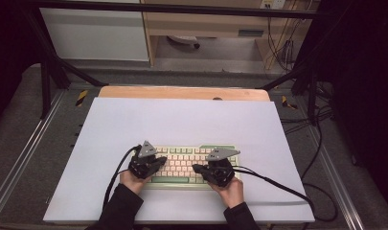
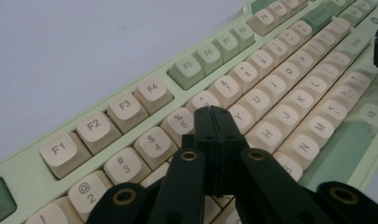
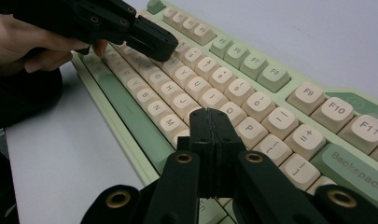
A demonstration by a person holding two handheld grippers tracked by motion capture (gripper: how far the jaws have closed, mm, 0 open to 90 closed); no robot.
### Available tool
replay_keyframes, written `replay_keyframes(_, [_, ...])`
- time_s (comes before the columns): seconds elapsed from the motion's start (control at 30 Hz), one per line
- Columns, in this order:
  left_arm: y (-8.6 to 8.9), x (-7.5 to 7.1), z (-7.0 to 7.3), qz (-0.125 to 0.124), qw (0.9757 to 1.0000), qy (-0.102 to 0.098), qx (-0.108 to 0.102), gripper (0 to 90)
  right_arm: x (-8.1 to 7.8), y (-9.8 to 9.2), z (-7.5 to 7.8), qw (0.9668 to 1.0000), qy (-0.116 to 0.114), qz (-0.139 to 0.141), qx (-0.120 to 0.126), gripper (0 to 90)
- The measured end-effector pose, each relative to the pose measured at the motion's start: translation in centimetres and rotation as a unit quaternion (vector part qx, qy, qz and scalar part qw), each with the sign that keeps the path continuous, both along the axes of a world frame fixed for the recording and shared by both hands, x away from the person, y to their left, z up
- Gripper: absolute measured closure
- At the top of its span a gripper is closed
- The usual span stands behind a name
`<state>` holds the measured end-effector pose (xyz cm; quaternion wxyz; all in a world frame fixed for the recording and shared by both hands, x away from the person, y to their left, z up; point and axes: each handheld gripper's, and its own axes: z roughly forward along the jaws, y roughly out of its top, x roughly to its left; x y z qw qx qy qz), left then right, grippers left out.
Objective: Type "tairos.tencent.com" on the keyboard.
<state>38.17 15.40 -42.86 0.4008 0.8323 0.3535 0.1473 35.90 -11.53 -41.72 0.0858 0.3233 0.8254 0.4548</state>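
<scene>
Now, the scene by parts:
Keyboard: a pale green keyboard with cream keys lies on the near middle of a white board, its long side running left to right.
Board: it covers most of a wooden table, whose far edge shows as a bare strip.
Left gripper: the left gripper hangs over the left half of the keyboard, held in the person's left hand. Its jaws are pressed together with nothing between them. In the left gripper view the closed tips sit above the letter rows, near the 5 and 6 keys; whether they touch a key I cannot tell.
Right gripper: the right gripper hangs over the right half, held in the right hand. Its jaws are pressed together too, and hold nothing. In the right gripper view the tips stand over the keys near P and L; contact cannot be told.
Between them: the two tips point toward each other and lie near, yet apart.
Cables: a black cable trails from the left gripper toward the near edge; another runs off to the right.
Sleeves: dark sleeves come in from the near edge.
</scene>
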Motion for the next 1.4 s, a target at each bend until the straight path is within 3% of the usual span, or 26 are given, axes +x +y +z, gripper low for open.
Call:
replay_keyframes(0.33, [-0.2, 0.0, 0.0, -0.003, 0.9999, -0.001, 0.011, 90.0, 0.0, 0.0, 0.0, 1.0000, 0.001, -0.001, 0.000, 89.7])
replay_keyframes(0.4, [-0.5, 0.1, -0.2, -0.014, 0.9998, 0.010, 0.006, 90.0, 0.0, 0.0, -0.1, 1.0000, 0.000, -0.001, 0.000, 89.7])
replay_keyframes(0.5, [-1.0, -0.1, -0.1, -0.017, 0.9997, -0.002, 0.019, 90.0, 0.0, 0.0, 0.0, 1.0000, 0.000, -0.001, -0.001, 89.7])
replay_keyframes(0.6, [-0.9, 0.0, -0.1, -0.015, 0.9998, 0.000, 0.015, 90.0, -0.1, -0.1, 0.1, 1.0000, -0.003, -0.001, -0.001, 89.7])
replay_keyframes(0.77, [-0.4, -0.5, 1.0, -0.015, 0.9998, -0.013, -0.006, 90.0, -0.1, -0.1, 0.2, 1.0000, -0.004, -0.002, -0.001, 89.8])
replay_keyframes(1.0, [0.9, -1.2, 2.6, -0.015, 0.9993, -0.030, -0.016, 90.0, -0.1, -0.2, 0.3, 1.0000, -0.004, -0.003, 0.003, 89.7])
replay_keyframes(1.4, [3.7, -2.1, 1.8, 0.001, 0.9996, -0.017, -0.023, 90.0, 0.0, -0.3, 0.7, 0.9999, -0.006, -0.003, 0.010, 89.7])
